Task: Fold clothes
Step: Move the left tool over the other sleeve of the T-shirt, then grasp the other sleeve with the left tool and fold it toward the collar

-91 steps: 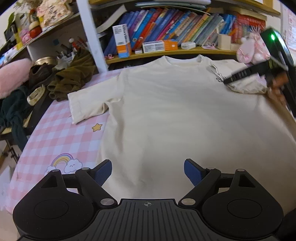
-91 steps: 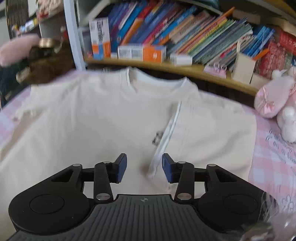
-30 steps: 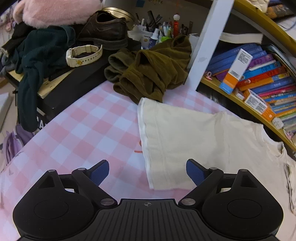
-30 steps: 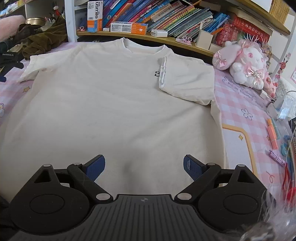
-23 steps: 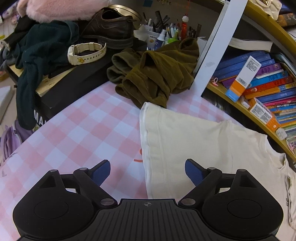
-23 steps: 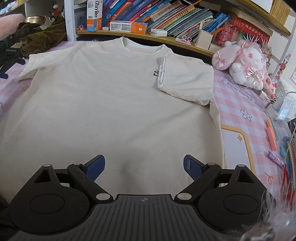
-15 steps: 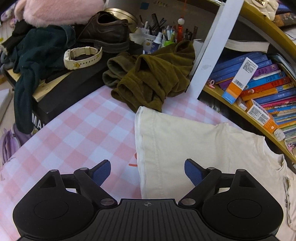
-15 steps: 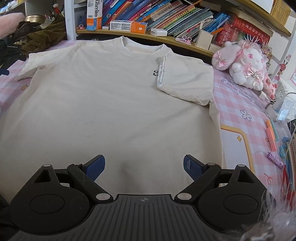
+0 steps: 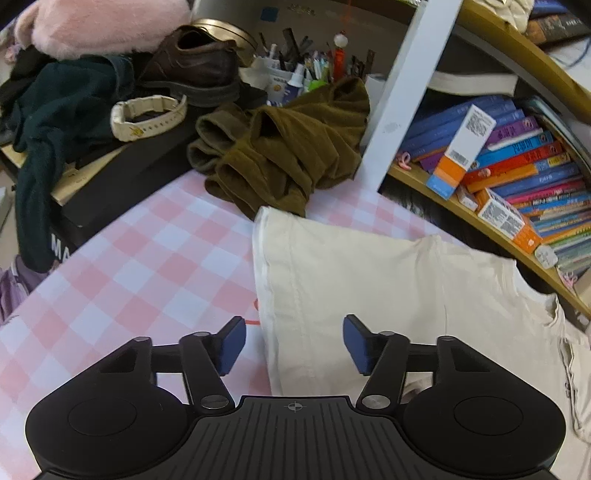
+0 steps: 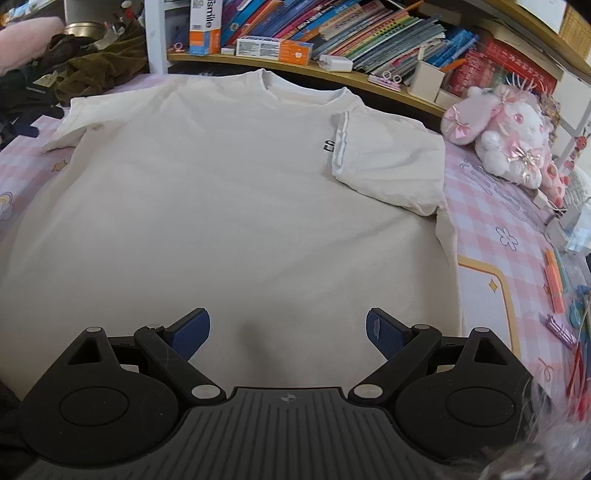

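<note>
A cream T-shirt lies flat, front up, on a pink checked tablecloth. In the right wrist view its right sleeve is folded inward over the chest. The left sleeve is spread out in the left wrist view. My left gripper is open at a narrowed gap, and the sleeve's hem edge lies between its blue pads. My right gripper hangs wide open over the shirt's lower body with nothing between its fingers.
An olive corduroy garment is bunched just beyond the left sleeve. Behind it are a black box with a shoe, a watch and dark clothes. A bookshelf runs along the back. A pink plush rabbit and pens lie to the right.
My left gripper's jaws have drawn closer together around the sleeve hem, and the sleeve now sits nearer in view. The right gripper and the shirt have barely moved.
</note>
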Demonstrator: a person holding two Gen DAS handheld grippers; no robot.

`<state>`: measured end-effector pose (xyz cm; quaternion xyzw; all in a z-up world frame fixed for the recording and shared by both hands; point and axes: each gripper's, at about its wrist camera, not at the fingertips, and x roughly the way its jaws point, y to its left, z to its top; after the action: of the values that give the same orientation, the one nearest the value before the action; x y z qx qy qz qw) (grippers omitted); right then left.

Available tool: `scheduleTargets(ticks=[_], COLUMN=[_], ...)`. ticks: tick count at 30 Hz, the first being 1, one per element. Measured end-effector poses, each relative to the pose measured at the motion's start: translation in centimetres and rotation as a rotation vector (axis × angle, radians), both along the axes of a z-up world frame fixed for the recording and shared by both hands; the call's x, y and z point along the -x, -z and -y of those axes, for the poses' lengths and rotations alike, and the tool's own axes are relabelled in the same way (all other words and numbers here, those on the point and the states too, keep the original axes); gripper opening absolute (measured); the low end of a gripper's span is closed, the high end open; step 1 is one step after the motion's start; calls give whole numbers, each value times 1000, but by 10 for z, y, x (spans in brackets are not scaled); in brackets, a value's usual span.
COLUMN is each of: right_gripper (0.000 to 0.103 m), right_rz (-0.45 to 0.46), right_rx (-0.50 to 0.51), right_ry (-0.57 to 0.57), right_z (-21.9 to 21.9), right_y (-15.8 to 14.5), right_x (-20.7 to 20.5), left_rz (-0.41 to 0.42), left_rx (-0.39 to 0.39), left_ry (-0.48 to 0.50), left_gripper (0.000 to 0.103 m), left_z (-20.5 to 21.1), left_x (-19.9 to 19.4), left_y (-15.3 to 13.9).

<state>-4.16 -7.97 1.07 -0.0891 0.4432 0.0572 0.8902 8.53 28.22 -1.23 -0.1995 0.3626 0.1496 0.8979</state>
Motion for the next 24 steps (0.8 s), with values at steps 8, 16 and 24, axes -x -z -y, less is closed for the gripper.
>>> scheduleTargets(ticks=[8, 16, 24], right_gripper=[92, 92, 92], right_rz=[-15, -20, -1], right_rx=[5, -6, -20], right_ry=[-14, -3, -4], right_z=[-1, 2, 6], right_y=[3, 5, 5], right_x=[-5, -11, -16], left_rz=[-1, -21, -73], left_rx=[-24, -49, 6], left_ry=[-22, -63, -96], left_gripper=[39, 35, 4], left_z=[5, 8, -1], left_x=[-6, -13, -18], left_y=[14, 15, 10])
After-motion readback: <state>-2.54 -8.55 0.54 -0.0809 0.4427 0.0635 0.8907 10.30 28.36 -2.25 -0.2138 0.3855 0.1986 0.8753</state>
